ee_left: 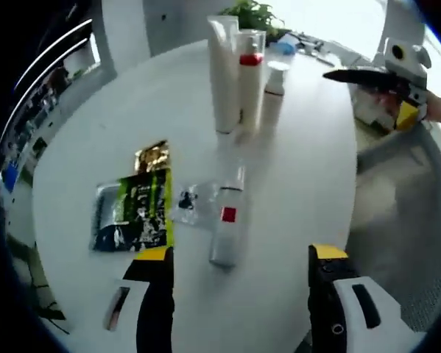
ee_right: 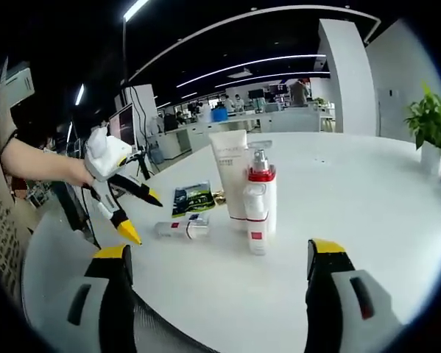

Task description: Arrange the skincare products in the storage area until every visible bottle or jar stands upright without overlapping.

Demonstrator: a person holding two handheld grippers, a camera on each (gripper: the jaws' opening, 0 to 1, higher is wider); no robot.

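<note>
Left gripper view: left gripper (ee_left: 238,265) hangs spread, holding nothing, above a round white table (ee_left: 308,184). Just beyond its tips a small clear bottle (ee_left: 227,224) with a red label lies on its side, beside a green sachet (ee_left: 143,209). Far across the table a white tube (ee_left: 224,73), a red-collared pump bottle (ee_left: 250,81) and a small white bottle (ee_left: 272,92) stand upright, close together. Right gripper view: right gripper (ee_right: 216,268) is spread and empty, facing that upright group from near the table edge.
</note>
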